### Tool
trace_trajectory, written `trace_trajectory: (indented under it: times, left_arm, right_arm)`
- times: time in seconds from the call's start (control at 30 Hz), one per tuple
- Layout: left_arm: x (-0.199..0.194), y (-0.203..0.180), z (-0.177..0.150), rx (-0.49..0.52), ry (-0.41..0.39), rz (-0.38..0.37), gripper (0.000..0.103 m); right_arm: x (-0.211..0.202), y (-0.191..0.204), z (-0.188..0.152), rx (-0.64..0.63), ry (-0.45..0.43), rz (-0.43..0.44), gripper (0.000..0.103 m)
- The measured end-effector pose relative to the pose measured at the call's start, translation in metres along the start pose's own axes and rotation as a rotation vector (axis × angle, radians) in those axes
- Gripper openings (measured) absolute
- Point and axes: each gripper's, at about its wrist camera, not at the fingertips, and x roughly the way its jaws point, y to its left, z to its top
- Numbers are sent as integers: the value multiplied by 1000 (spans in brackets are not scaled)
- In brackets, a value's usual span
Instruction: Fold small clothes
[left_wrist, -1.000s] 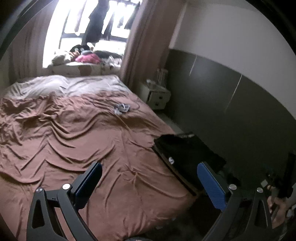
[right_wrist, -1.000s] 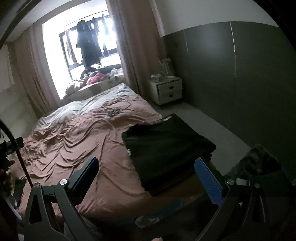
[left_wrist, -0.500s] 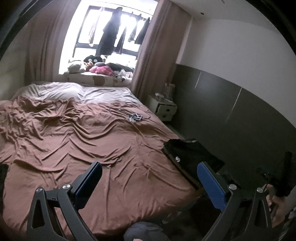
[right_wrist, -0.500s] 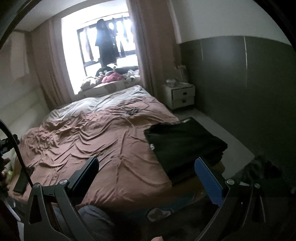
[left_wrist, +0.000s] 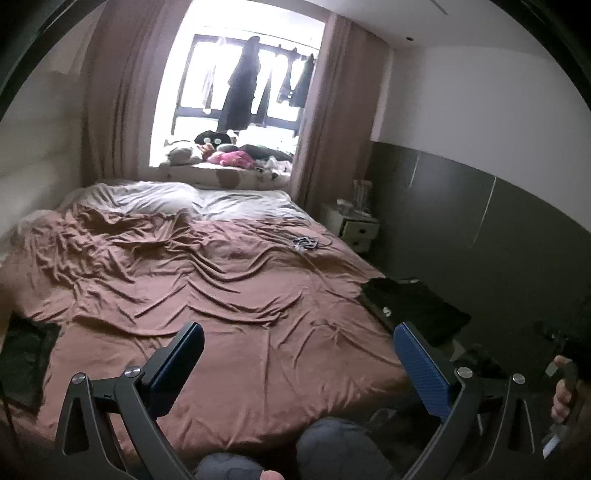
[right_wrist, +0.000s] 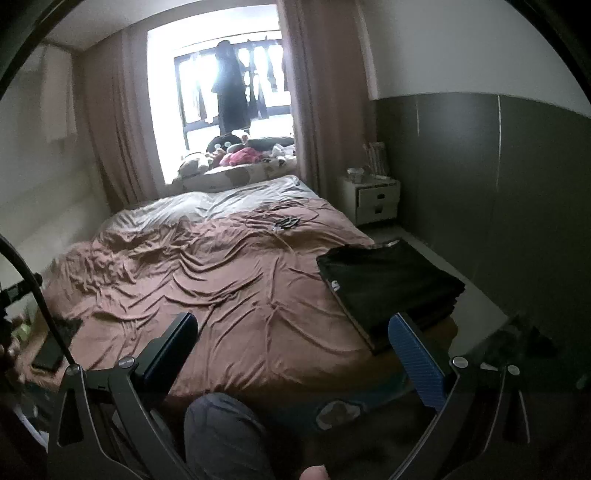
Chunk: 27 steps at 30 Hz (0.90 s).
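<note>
A stack of folded black clothes (right_wrist: 388, 280) with a small white logo lies on the right front corner of the bed; the left wrist view shows the black stack (left_wrist: 413, 310) at the bed's right edge. My left gripper (left_wrist: 295, 354) is open and empty, held above the foot of the bed. My right gripper (right_wrist: 291, 347) is also open and empty, well back from the stack, its blue right pad (right_wrist: 417, 362) overlapping the stack's near corner in the view. A dark item (left_wrist: 26, 354) lies at the bed's left front corner.
The wrinkled brown bedsheet (left_wrist: 221, 295) covers the bed. A small tangle of cable (left_wrist: 306, 242) lies far right on it. A white nightstand (right_wrist: 373, 199) stands by the grey wall. Toys crowd the window ledge (left_wrist: 225, 155). The person's knees (right_wrist: 221, 435) show below.
Both grippers have pulled back and up from the bed, so the black stack looks smaller and farther away. Both stay open and empty.
</note>
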Motion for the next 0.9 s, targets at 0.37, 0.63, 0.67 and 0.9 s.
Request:
trace_trajectory:
  times: [0.37, 0.63, 0.67, 0.9]
  left_arm:
    - [-26, 28, -48, 28, -40, 76, 103]
    - [-27, 32, -89, 43, -45, 110, 103]
    - [-26, 32, -94, 45, -47, 111, 103]
    - [-18, 25, -122, 50, -33, 105, 103]
  right_arm:
    - [19, 37, -34, -40, 17, -70, 103]
    - [24, 43, -59, -32, -27, -113, 103]
    - [28, 45, -64, -33, -23, -120, 103]
    - [44, 48, -88, 12, -5, -139, 103]
